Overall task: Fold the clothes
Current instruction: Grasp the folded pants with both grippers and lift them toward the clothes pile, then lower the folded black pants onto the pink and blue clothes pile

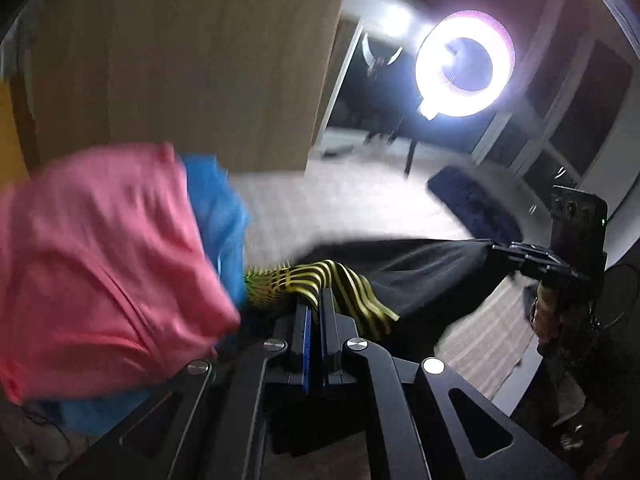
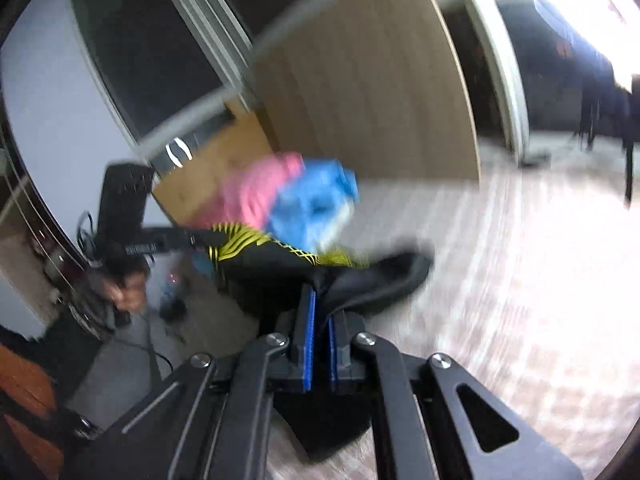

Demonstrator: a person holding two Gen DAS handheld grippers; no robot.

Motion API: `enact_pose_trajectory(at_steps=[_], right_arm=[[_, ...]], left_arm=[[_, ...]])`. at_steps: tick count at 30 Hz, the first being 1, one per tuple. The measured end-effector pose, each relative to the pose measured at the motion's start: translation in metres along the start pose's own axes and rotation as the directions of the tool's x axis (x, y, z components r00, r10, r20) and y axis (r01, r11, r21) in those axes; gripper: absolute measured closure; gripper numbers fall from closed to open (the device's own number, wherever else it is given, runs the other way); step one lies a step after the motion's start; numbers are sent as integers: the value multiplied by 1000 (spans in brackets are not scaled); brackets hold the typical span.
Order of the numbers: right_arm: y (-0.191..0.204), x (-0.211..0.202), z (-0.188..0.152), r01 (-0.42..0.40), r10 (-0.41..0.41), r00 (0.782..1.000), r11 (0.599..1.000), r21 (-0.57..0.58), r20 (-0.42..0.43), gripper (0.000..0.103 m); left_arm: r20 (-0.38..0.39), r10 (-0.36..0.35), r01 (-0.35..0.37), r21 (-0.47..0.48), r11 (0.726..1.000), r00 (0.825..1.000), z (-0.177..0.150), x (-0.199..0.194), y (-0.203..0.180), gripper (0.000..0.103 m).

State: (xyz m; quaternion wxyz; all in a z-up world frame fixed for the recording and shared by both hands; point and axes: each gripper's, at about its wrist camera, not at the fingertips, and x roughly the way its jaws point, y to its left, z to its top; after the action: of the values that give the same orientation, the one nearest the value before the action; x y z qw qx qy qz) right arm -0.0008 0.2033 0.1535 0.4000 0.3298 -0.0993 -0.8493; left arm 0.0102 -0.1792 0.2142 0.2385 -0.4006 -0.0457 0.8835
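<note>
Over pale flooring, both grippers stretch a black, yellow-striped garment taut.

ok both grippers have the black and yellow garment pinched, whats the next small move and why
Probably draw the two grippers apart to pull the cloth taut. The left gripper is shut on the black garment at its yellow-striped edge, the right gripper on a plain black edge, and the fabric between them sags in folds, close to the pink and blue clothes.
</note>
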Motion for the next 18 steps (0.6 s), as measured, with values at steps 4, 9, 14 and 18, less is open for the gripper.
enact_pose_trajectory(at_steps=[4, 9, 14, 18], right_arm=[[33, -43, 38, -7, 12, 994, 999, -49, 106, 98], [83, -59, 43, -46, 61, 989, 992, -118, 132, 98], [117, -19, 44, -95, 107, 992, 985, -147, 70, 98], [142, 21, 62, -152, 160, 987, 974, -168, 34, 98]], left_arm=[[103, 6, -11, 47, 999, 995, 9, -61, -20, 101], [178, 43, -50, 38, 998, 983, -6, -124, -20, 101], [178, 155, -156, -13, 988, 972, -24, -154, 7, 101], [188, 237, -233, -43, 972, 953, -18, -177, 42, 101]])
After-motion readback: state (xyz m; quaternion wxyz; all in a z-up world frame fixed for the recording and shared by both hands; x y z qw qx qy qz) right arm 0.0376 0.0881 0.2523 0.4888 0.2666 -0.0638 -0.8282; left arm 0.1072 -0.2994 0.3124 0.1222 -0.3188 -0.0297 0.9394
